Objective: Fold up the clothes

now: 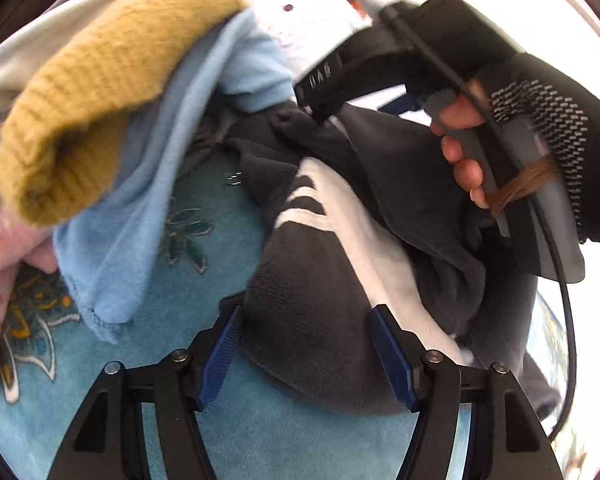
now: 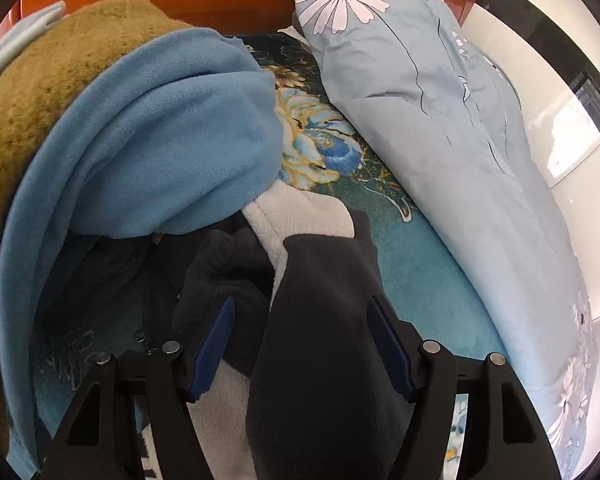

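Dark grey fleece garment [image 1: 312, 320] with white lining lies crumpled on teal floral bedspread [image 1: 204, 248], beside mustard, pale-blue clothes pile. Left gripper [image 1: 306, 354] jaws apart, straddling a fold. Right gripper [image 2: 300, 350] jaws apart over same garment.

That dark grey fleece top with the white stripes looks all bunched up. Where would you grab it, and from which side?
Probably the rounded fold of the dark fleece top nearest the left claw, coming from above and in front. That fold humps up off the teal bedspread and already sits between the open pads, so they could close across it. The crumpled part under the blue fleece is partly buried.
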Demonstrator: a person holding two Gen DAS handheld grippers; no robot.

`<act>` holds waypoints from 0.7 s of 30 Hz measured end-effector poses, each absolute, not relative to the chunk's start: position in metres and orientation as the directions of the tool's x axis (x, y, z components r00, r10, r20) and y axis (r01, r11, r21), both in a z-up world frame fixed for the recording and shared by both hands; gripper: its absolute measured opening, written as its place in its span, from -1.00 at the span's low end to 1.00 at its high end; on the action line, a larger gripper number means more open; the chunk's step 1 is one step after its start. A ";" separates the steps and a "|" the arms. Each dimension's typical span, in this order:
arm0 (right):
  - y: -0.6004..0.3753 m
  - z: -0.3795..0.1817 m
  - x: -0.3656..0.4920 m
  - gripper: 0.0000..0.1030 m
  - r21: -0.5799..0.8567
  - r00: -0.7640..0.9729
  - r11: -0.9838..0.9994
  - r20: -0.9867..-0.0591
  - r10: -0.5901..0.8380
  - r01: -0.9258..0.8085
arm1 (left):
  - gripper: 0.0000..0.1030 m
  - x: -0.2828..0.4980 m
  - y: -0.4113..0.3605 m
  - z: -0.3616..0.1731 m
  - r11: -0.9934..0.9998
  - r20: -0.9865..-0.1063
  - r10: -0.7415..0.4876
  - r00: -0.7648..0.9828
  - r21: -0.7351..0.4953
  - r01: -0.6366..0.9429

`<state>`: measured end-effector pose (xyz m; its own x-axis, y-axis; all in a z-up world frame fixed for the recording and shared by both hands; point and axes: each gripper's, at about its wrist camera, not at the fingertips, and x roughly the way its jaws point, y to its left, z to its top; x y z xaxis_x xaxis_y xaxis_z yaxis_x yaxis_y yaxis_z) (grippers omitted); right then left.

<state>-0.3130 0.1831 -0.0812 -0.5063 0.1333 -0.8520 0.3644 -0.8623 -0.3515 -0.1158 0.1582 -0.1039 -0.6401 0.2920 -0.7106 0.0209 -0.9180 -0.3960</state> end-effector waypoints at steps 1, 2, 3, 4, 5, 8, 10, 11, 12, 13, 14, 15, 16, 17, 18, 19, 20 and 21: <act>0.181 -0.087 -0.317 0.35 -0.380 -0.497 -0.850 -0.851 0.168 0.364 | 0.35 -0.115 0.160 -0.104 -0.918 -0.711 0.283 -0.644 -0.395 0.033; 0.180 -0.091 -0.319 0.31 -0.416 -0.495 -0.837 -0.844 0.208 0.357 | 0.33 -0.113 0.161 -0.104 -0.920 -0.706 0.275 -0.653 -0.390 0.034; 0.182 -0.092 -0.320 0.24 -0.456 -0.506 -0.824 -0.826 0.250 0.337 | 0.31 -0.111 0.162 -0.103 -0.922 -0.703 0.270 -0.658 -0.385 0.033; 0.185 -0.092 -0.319 -0.20 -0.493 -0.521 -0.812 -0.804 0.287 0.313 | 0.27 -0.109 0.163 -0.103 -0.924 -0.699 0.265 -0.664 -0.380 0.032; 0.191 -0.090 -0.319 -0.59 -0.510 -0.531 -0.811 -0.789 0.309 0.286 | 0.22 -0.108 0.163 -0.102 -0.922 -0.695 0.268 -0.667 -0.386 0.032; 0.207 -0.083 -0.318 -0.75 -0.523 -0.549 -0.827 -0.761 0.345 0.206 | -0.12 -0.103 0.164 -0.101 -0.918 -0.682 0.280 -0.675 -0.395 0.019; 0.210 -0.075 -0.315 -0.77 -0.555 -0.581 -0.816 -0.721 0.376 0.161 | -0.34 -0.102 0.163 -0.102 -0.913 -0.678 0.297 -0.673 -0.408 0.008; 0.210 -0.071 -0.314 -0.77 -0.567 -0.592 -0.810 -0.707 0.387 0.148 | -0.44 -0.101 0.162 -0.103 -0.910 -0.675 0.307 -0.671 -0.415 0.002; 0.210 -0.068 -0.314 -0.77 -0.577 -0.600 -0.805 -0.695 0.396 0.138 | -0.47 -0.100 0.161 -0.104 -0.906 -0.672 0.316 -0.670 -0.423 -0.004; 0.210 -0.066 -0.314 -0.78 -0.587 -0.608 -0.800 -0.683 0.404 0.128 | -0.60 -0.100 0.159 -0.104 -0.901 -0.665 0.328 -0.671 -0.434 -0.010; 0.211 -0.063 -0.314 -0.78 -0.599 -0.613 -0.792 -0.672 0.417 0.117 | -0.67 -0.100 0.157 -0.104 -0.895 -0.658 0.339 -0.672 -0.445 -0.015; 0.212 -0.060 -0.314 -0.78 -0.611 -0.616 -0.784 -0.660 0.430 0.107 | -0.69 -0.102 0.157 -0.102 -0.896 -0.657 0.341 -0.673 -0.444 -0.021; 0.214 -0.057 -0.315 -0.78 -0.612 -0.615 -0.785 -0.656 0.437 0.095 | -0.71 -0.104 0.156 -0.099 -0.896 -0.655 0.344 -0.673 -0.443 -0.027; 0.217 -0.055 -0.315 -0.78 -0.612 -0.615 -0.786 -0.653 0.442 0.085 | -0.74 -0.104 0.155 -0.102 -0.895 -0.649 0.349 -0.676 -0.444 -0.036; 0.219 -0.052 -0.315 -0.78 -0.612 -0.614 -0.787 -0.650 0.447 0.075 | -0.74 -0.104 0.153 -0.105 -0.894 -0.643 0.354 -0.679 -0.445 -0.045; 0.221 -0.050 -0.315 -0.78 -0.612 -0.613 -0.788 -0.647 0.452 0.065 | -0.75 -0.103 0.153 -0.104 -0.893 -0.638 0.359 -0.681 -0.448 -0.051; 0.221 -0.048 -0.314 -0.78 -0.619 -0.615 -0.783 -0.642 0.458 0.063 | -0.75 -0.101 0.153 -0.107 -0.889 -0.633 0.367 -0.682 -0.454 -0.056; 0.221 -0.047 -0.313 -0.78 -0.628 -0.617 -0.776 -0.635 0.465 0.062 | -0.75 -0.100 0.154 -0.109 -0.885 -0.628 0.374 -0.682 -0.461 -0.062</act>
<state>-0.3126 0.2213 -0.0468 -0.6168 0.4647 -0.6353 0.0622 -0.7758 -0.6279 -0.0999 0.1536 -0.1088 -0.6824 0.3744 -0.6278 -0.0621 -0.8855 -0.4606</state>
